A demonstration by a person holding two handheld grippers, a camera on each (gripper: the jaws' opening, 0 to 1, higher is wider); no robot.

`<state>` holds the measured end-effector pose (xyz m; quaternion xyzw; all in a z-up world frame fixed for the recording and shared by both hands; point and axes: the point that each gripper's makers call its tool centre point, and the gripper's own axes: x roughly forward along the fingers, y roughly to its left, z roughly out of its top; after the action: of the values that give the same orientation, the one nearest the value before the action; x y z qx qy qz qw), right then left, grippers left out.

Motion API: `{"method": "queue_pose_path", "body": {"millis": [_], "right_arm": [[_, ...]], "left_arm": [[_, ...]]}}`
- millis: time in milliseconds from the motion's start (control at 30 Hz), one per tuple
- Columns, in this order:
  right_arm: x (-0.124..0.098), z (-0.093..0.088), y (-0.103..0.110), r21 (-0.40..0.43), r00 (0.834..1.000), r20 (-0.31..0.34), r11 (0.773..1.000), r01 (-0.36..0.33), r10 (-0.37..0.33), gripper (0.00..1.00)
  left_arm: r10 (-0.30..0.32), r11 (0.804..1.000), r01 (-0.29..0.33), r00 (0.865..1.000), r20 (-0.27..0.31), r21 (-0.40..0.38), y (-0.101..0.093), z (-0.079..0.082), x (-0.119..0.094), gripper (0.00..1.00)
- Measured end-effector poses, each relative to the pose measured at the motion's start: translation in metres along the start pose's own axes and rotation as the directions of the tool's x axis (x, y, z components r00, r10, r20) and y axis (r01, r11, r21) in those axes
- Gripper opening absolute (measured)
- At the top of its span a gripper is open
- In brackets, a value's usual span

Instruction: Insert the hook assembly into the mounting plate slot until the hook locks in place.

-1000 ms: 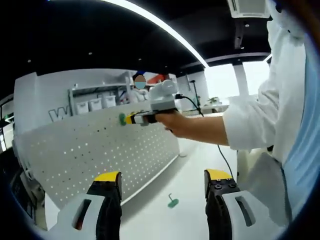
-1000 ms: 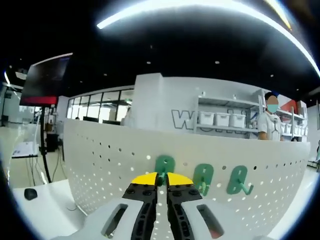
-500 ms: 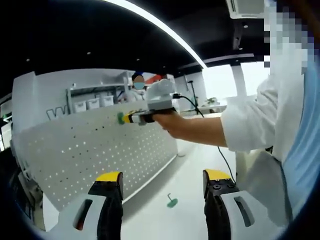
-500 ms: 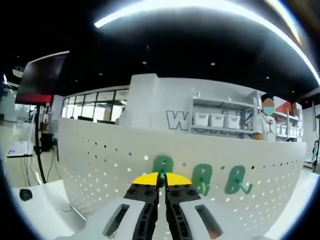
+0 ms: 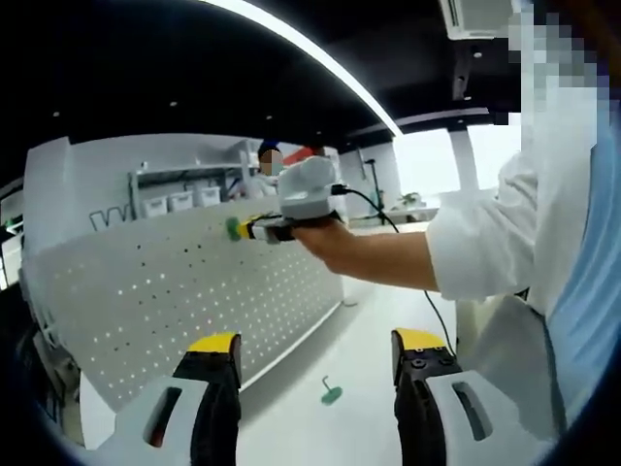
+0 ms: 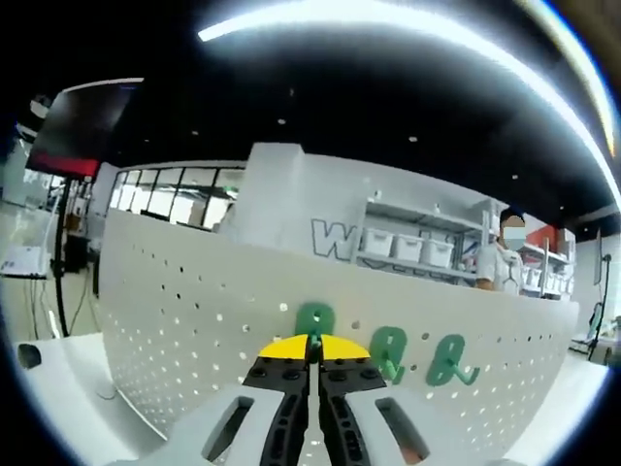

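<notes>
A white perforated mounting plate [image 5: 165,301] stands upright on the white table [image 5: 374,340]. In the right gripper view my right gripper [image 6: 312,351] is shut on a green hook [image 6: 313,318], which it holds against the plate [image 6: 184,320]. Two more green hooks [image 6: 390,351] [image 6: 448,359] hang on the plate to its right. The left gripper view has the right gripper [image 5: 277,229], in a person's hand, pressing the hook [image 5: 233,227] to the plate's upper part. My left gripper [image 5: 315,354] is open with nothing in it, low over the table. A loose green hook [image 5: 332,393] lies beyond it.
A person's sleeve and arm [image 5: 466,252] cross the right side, trailing a black cable [image 5: 435,311]. Behind the plate are a shelf with white bins [image 6: 408,248] and a masked person [image 6: 500,262]. A small dark object [image 6: 21,355] lies on the table at far left.
The right view has shifted a little, with the hanging hooks sliding left in the picture. The right gripper keeps the hook at the plate. The left gripper is nearly still.
</notes>
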<state>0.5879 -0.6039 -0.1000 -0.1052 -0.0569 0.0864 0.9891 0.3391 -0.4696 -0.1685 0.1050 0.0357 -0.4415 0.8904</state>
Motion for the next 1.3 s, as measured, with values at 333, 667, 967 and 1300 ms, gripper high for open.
{"method": "queue_pose_path", "body": {"millis": [333, 667, 967, 1300], "right_arm": [[0.000, 0.001, -0.001, 0.052, 0.999, 0.028, 0.999, 0.018, -0.020, 0.00], [0.002, -0.001, -0.001, 0.069, 0.999, 0.042, 0.997, 0.029, -0.032, 0.00], [0.005, -0.002, -0.001, 0.061, 0.999, 0.035, 0.998, 0.034, -0.036, 0.00], [0.008, -0.002, 0.000, 0.016, 0.999, 0.004, 0.999, 0.031, -0.031, 0.00]], "left_arm": [[-0.002, 1.000, 0.002, 1.000, 0.001, -0.002, -0.001, 0.000, -0.002, 0.64], [0.000, 1.000, 0.000, 1.000, -0.002, -0.004, -0.001, 0.000, 0.000, 0.64], [0.008, 1.000, -0.008, 1.000, -0.004, -0.004, 0.000, -0.001, 0.000, 0.64], [0.020, 1.000, -0.020, 1.000, -0.002, -0.010, 0.001, -0.002, -0.003, 0.64]]}}
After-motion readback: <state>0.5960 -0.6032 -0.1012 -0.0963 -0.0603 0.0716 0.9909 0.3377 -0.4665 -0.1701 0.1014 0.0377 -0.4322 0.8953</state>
